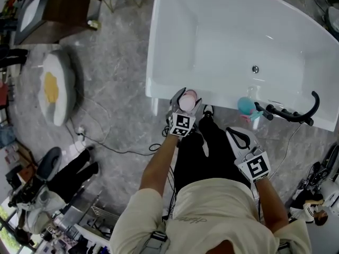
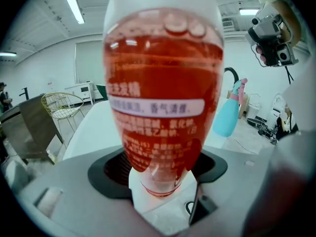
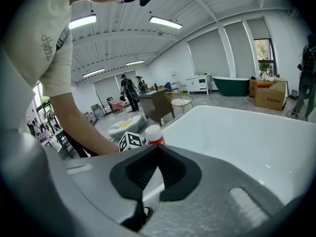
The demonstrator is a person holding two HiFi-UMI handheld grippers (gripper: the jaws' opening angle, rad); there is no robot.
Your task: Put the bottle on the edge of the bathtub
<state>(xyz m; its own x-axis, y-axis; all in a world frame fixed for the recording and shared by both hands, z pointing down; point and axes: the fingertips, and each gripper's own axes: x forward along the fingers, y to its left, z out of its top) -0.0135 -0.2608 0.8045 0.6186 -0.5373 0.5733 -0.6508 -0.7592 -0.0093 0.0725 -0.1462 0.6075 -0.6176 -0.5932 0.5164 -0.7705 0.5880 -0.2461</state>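
Fingers of our left gripper are standing spread around the bottle on the near edge of the bathtub, its label showing only close-up, while our right gripper is hanging closed.

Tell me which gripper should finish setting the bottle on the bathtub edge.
Left. The left gripper has the bottle between its jaws at the bathtub rim; the right gripper is shut, empty, and back by the person's legs.

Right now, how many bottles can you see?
2: a red bottle at the bathtub edge, and a teal spray bottle further right along it. Others may be hidden.
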